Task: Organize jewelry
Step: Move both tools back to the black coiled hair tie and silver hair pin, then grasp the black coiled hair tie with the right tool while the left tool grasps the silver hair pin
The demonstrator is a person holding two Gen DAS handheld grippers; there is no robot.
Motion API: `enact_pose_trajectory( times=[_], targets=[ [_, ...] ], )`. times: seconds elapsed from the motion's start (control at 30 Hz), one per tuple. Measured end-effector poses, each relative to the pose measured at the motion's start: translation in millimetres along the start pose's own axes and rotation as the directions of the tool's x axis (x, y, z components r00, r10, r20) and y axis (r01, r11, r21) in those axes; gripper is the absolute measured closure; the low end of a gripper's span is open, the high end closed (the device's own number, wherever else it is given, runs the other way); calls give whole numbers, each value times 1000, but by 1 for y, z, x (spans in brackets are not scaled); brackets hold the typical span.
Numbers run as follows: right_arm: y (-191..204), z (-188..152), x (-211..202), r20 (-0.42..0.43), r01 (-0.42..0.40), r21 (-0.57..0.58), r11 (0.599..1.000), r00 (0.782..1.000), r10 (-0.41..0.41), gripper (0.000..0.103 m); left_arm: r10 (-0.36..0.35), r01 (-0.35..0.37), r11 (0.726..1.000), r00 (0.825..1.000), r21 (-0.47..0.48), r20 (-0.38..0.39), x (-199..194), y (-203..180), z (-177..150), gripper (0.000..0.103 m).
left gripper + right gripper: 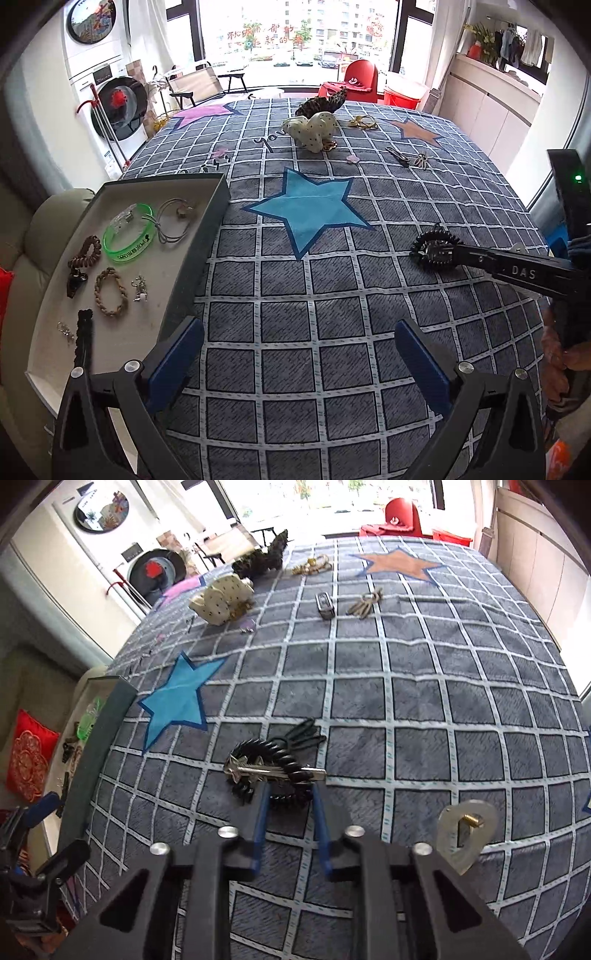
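Between R gripper (290,794) pads: coil hair-tie (275,766).

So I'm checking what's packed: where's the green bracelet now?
Left wrist view: the green bracelet lies in the tray at the left, between a brown spiral tie and a grey elastic.

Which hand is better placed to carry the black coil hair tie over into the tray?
The right. The right gripper is already closed on the black coil hair tie, while the left gripper hangs open and empty beside the tray, holding nothing to drop in.
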State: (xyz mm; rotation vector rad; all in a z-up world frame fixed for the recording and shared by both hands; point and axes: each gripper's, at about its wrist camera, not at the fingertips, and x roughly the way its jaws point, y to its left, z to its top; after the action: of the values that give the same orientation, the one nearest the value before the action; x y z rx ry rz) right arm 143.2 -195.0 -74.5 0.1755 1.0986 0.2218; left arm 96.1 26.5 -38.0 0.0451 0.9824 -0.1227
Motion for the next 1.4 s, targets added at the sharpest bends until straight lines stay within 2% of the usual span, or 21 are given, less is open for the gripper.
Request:
enact_pose_trajectory(
  times=[0.2, 0.33, 0.43, 0.5, 0.57, 0.63, 0.7, 0.8, 0.9, 1.03, 1.1, 1.17, 1.4],
  targets=[
    [10, -11, -15, 26, -50, -38, 998, 998, 51, 90, -22, 22, 1000, 1000, 8, 1, 5, -6, 3, 0],
    [16, -30, -20, 15, -66, -68, 996, 998, 67, 90, -63, 62, 998, 998, 31, 9, 12, -15, 10, 0],
    [16, -46, -24, 7, -71, -68, 995, 997, 71, 90, -103, 103, 992, 995, 70, 5, 20, -28, 17, 4],
    [12, -57, -27, 4, -70, -55, 996, 998, 70, 90, -130, 129, 985, 992, 111, -5, 27, -41, 21, 5],
    [6, -66, -32, 4, -65, -41, 997, 998, 65, 90, -158, 161, 974, 987, 162, -28, 36, -58, 24, 18],
    [-3, -75, -37, 6, -65, -15, 998, 998, 65, 90, -182, 191, 960, 981, 204, -61, 47, -73, 28, 19],
    [-11, -83, -44, 14, -65, 14, 998, 998, 65, 90, -198, 213, 948, 977, 239, -85, 56, -87, 30, 25],
    [-22, -92, -52, 24, -71, 52, 996, 997, 70, 90, -203, 230, 936, 971, 266, -123, 74, -102, 34, 25],
    [-29, -96, -57, 34, -75, 79, 994, 997, 72, 90, -199, 224, 927, 973, 299, -114, 80, -115, 38, 26],
    [-34, -98, -59, 46, -85, 103, 991, 996, 81, 90, -198, 225, 920, 973, 320, -116, 81, -127, 42, 41],
    [-35, -99, -60, 51, -89, 112, 990, 995, 83, 90, -196, 222, 918, 974, 328, -111, 79, -130, 42, 55],
    [-36, -101, -61, 54, -94, 119, 988, 995, 88, 90, -197, 223, 919, 974, 326, -112, 77, -132, 42, 84],
    [-34, -103, -64, 66, -96, 126, 987, 994, 88, 90, -214, 234, 935, 971, 266, -102, 69, -120, 32, 86]
  ],
)
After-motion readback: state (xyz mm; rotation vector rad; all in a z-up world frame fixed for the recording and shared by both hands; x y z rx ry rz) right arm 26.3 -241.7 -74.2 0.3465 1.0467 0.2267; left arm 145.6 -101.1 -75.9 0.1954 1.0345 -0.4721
